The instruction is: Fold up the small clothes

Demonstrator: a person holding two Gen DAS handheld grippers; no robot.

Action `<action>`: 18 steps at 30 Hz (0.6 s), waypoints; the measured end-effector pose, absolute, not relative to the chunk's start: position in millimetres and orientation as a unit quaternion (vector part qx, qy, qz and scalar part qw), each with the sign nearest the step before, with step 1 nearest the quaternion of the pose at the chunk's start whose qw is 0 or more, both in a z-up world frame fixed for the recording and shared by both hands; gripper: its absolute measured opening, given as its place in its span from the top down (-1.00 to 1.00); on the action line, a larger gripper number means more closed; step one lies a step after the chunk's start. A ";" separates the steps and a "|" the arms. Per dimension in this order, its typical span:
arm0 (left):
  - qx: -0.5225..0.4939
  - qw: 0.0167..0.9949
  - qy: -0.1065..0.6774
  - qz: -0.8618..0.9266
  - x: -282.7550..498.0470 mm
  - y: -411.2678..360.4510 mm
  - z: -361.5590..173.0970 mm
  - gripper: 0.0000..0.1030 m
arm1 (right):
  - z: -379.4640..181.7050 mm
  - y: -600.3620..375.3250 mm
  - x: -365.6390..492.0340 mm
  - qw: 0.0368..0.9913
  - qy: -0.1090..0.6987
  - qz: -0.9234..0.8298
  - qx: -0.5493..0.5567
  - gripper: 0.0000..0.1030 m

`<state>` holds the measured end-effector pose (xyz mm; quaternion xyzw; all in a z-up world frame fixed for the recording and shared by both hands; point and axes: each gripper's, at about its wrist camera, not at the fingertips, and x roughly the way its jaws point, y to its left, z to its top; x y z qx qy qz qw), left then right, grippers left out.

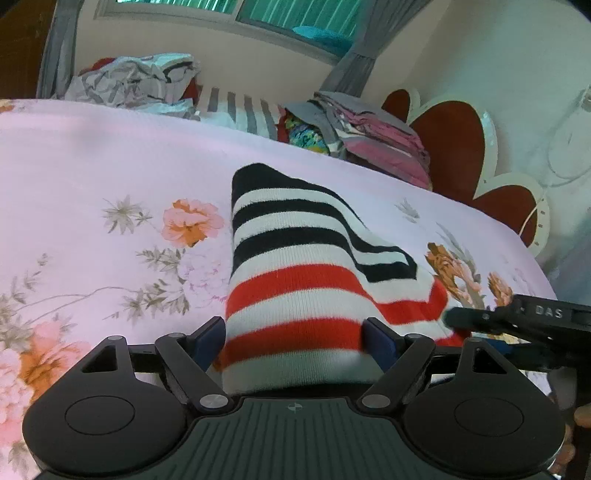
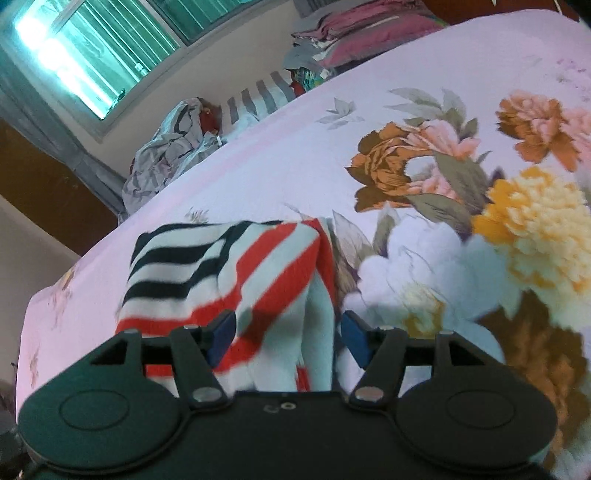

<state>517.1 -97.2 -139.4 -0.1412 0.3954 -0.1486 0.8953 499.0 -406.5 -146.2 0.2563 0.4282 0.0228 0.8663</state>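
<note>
A small knitted garment (image 1: 295,273) with black, white and red stripes lies on the floral bedsheet (image 1: 92,177). Its far end is folded over into a point. My left gripper (image 1: 295,341) is open, its blue pads on either side of the red-striped near end. My right gripper (image 1: 480,317) enters the left wrist view from the right, at the garment's red edge. In the right wrist view the garment (image 2: 229,266) is bunched and my right gripper (image 2: 286,334) is open around its red and white edge.
A crumpled grey and white heap (image 1: 136,83) lies at the bed's far left edge. A stack of folded pink and grey cloth (image 1: 376,136) sits at the far right, beside a red and white headboard (image 1: 454,147). A window (image 1: 295,14) is behind.
</note>
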 end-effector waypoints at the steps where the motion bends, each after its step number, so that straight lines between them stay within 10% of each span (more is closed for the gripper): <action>1: -0.140 0.895 0.396 -0.148 519.9 -99.1 -141.0 -0.57 | -148.1 -404.2 503.4 0.868 0.427 0.025 0.254 -0.18; 9: -0.155 0.890 0.406 -0.140 534.4 -102.4 -158.2 -0.57 | -139.7 -374.9 512.5 0.915 0.372 0.034 0.152 0.71; 18: -0.145 0.892 0.402 -0.147 540.0 -105.9 -166.5 -0.70 | -159.1 -384.4 517.2 0.916 0.388 0.002 0.102 0.63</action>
